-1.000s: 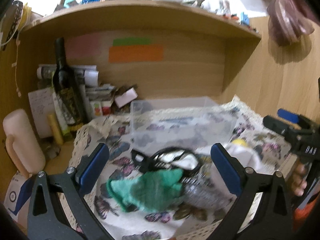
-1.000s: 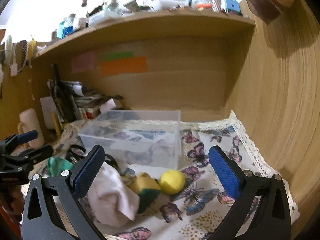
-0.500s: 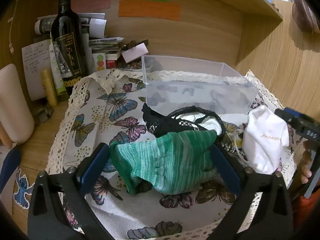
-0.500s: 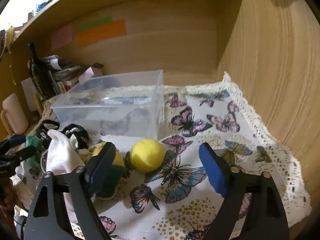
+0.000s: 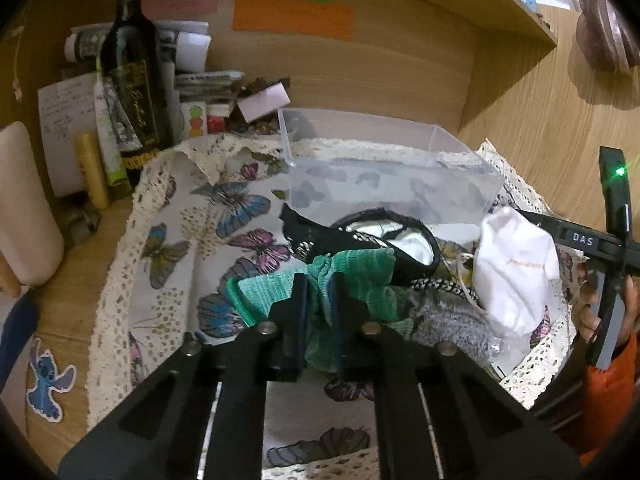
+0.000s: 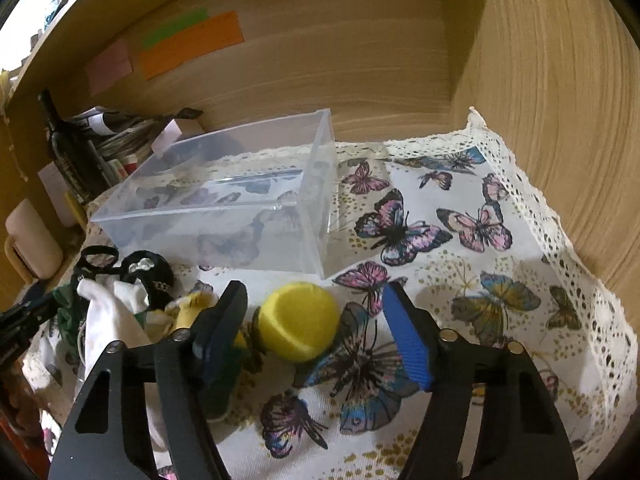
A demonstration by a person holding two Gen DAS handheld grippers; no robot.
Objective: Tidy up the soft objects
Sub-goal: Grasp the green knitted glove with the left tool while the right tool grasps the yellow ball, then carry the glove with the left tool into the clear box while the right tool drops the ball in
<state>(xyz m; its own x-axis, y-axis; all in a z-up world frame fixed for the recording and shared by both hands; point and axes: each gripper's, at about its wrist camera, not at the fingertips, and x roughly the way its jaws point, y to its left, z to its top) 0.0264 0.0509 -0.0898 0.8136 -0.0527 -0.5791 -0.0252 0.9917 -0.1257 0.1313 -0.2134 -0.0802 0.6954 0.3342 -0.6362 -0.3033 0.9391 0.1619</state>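
Note:
My left gripper (image 5: 320, 284) is shut on a green knitted cloth (image 5: 360, 272) lying on the butterfly tablecloth (image 5: 188, 240). Behind it lie a black band item (image 5: 360, 236), a grey cloth (image 5: 452, 320) and a white cloth (image 5: 516, 268). A clear plastic box (image 5: 384, 168) stands further back, empty. My right gripper (image 6: 316, 300) is open, its fingers on either side of a yellow ball (image 6: 298, 320), not touching it. The box (image 6: 224, 208) and the white cloth (image 6: 108, 316) also show in the right wrist view.
A dark wine bottle (image 5: 134, 68), papers and small items crowd the back left corner. A beige cup (image 5: 24, 212) stands at the left. Wooden walls (image 6: 560, 100) close the back and right. A yellow-green sponge (image 6: 236, 340) lies beside the ball.
My left gripper has moved down and closed on the green cloth. My right gripper has moved forward and down to straddle the yellow ball, its fingers narrowing.

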